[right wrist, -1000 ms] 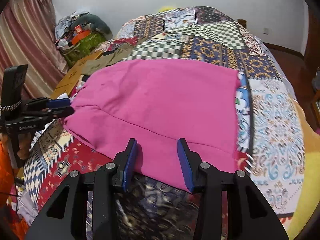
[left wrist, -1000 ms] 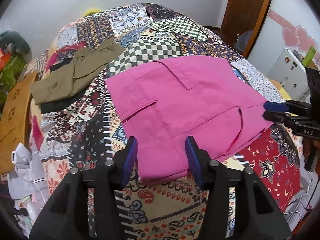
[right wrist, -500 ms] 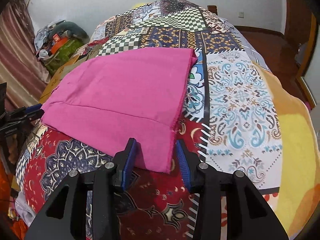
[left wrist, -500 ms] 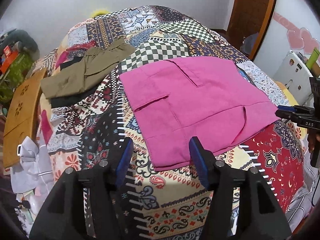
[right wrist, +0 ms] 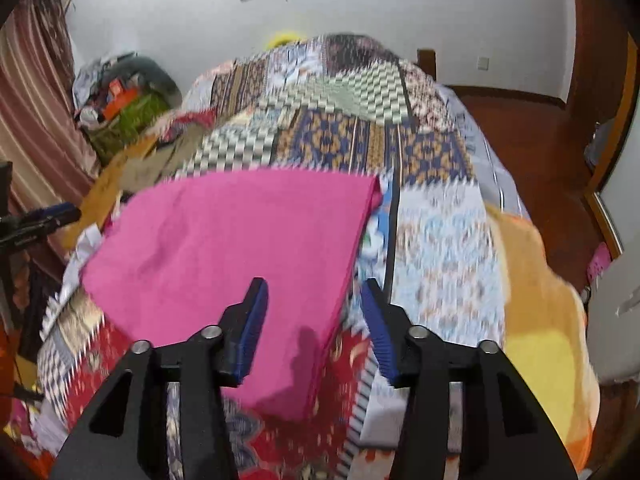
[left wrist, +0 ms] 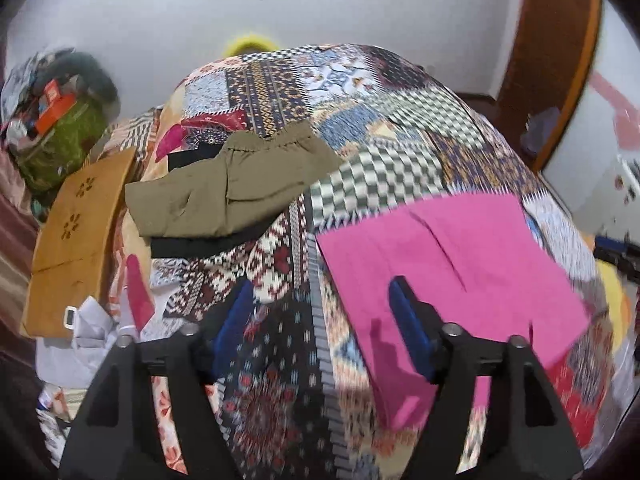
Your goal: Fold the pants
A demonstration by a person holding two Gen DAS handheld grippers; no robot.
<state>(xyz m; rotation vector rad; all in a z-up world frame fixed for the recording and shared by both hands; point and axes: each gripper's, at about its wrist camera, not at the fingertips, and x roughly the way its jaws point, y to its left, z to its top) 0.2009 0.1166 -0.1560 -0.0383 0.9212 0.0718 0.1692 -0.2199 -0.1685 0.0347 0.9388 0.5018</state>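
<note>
Folded pink pants (left wrist: 448, 268) lie flat on the patchwork bed cover (left wrist: 280, 248); they also show in the right wrist view (right wrist: 240, 248). My left gripper (left wrist: 320, 312) is open and empty above the pants' left edge, its right finger over the pink cloth. My right gripper (right wrist: 312, 312) is open and empty above the pants' near right corner. The left gripper's blue tip (right wrist: 56, 214) shows at the left of the right wrist view. The right gripper's tip (left wrist: 612, 246) shows at the right edge of the left wrist view.
Folded olive pants (left wrist: 224, 188) lie on a black garment at the bed's far left. A wooden board (left wrist: 76, 232) and a clutter pile (left wrist: 56, 120) stand left of the bed. A door (left wrist: 552, 60) and wooden floor (right wrist: 532, 140) are to the right.
Both grippers have pulled back from the pink pants and swung outward, the left to the left, the right to the right. Both stay open. The pants lie unchanged.
</note>
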